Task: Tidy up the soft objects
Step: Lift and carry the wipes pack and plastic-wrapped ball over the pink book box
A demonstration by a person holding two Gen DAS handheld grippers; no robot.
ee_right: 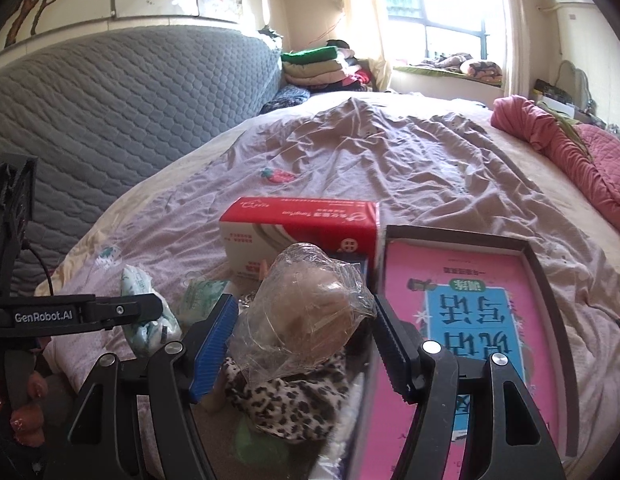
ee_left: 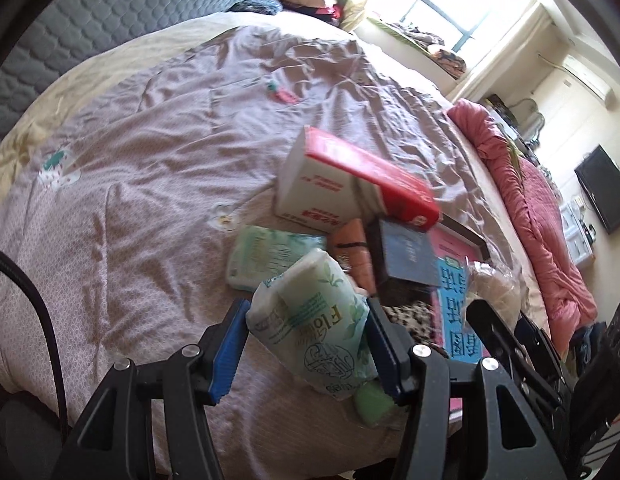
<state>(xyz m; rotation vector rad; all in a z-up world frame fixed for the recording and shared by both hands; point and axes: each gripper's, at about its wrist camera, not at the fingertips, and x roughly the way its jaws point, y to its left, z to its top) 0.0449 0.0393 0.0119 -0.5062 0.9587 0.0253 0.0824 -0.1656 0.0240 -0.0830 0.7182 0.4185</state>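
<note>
1. A grey quilted headboard (ee_right: 122,96) stood behind the bed.
2. A black flat television (ee_left: 601,188) hung on the wall.
3. A bright window (ee_right: 433,12) let in daylight.

Bright sun pours in through the window (ee_left: 441,4) at the upper right and glares white. Edges bend round and go dark.
</note>
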